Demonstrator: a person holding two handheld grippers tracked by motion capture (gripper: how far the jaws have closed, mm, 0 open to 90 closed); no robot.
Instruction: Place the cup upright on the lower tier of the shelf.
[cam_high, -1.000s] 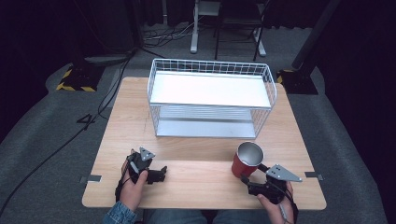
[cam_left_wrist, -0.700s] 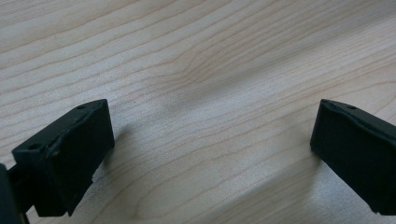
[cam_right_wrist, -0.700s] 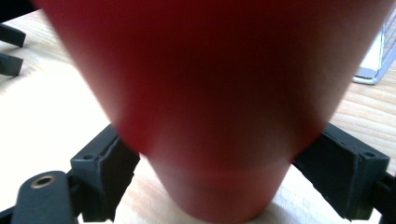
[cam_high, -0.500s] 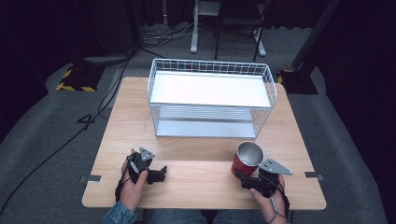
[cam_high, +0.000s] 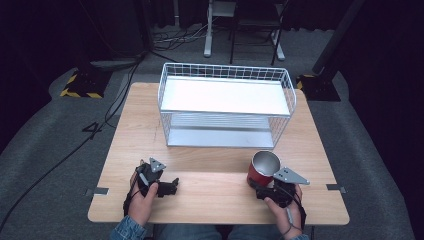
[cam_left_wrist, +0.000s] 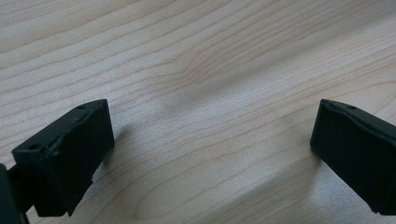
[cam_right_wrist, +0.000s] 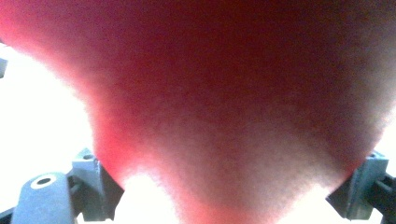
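The wooden table (cam_high: 215, 170) carries a white wire rack (cam_high: 226, 105) with 2 shelves at its far half. Near the front right stands the red metal cup (cam_high: 263, 170), upright, mouth open. It looks light, rigid and smooth-walled, likely slippery; gripping low across its body seems safest. The right gripper (cam_high: 264, 189) brackets its base, jaws flanking the wall, having slid in closer than 1 second ago. The left gripper (cam_high: 170, 186) rests wide apart, unmoved.

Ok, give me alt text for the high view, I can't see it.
The right gripper sits against a red metal cup on a wooden table. The left gripper rests apart, before a white wire shelf rack.
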